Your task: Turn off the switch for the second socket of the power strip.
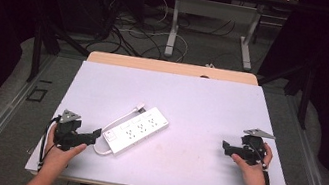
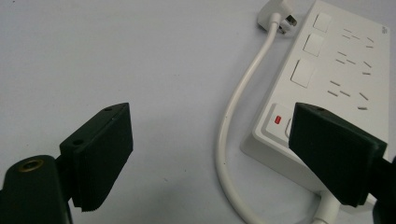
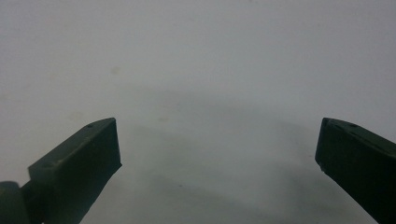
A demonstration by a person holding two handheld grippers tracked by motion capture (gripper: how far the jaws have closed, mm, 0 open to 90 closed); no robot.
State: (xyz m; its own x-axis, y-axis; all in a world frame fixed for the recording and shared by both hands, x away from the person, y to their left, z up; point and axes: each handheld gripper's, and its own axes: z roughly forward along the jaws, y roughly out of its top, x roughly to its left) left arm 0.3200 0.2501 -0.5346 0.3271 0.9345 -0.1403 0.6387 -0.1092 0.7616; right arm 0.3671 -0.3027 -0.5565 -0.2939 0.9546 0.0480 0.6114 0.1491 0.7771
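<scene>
Beside power strip (image 1: pixel 136 130): left gripper (image 1: pixel 94 136) level, gaping, empty; right gripper (image 1: pixel 225 148) likewise.

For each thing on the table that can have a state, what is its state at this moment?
Power strip: lies flat on the table, sockets up, nothing plugged in.
Cord: curls beside the strip, loose.
Plug: lies unplugged on the table by the strip's far end.
Left gripper: open, nothing held, close to the strip's near end.
Right gripper: open, over bare table.
</scene>
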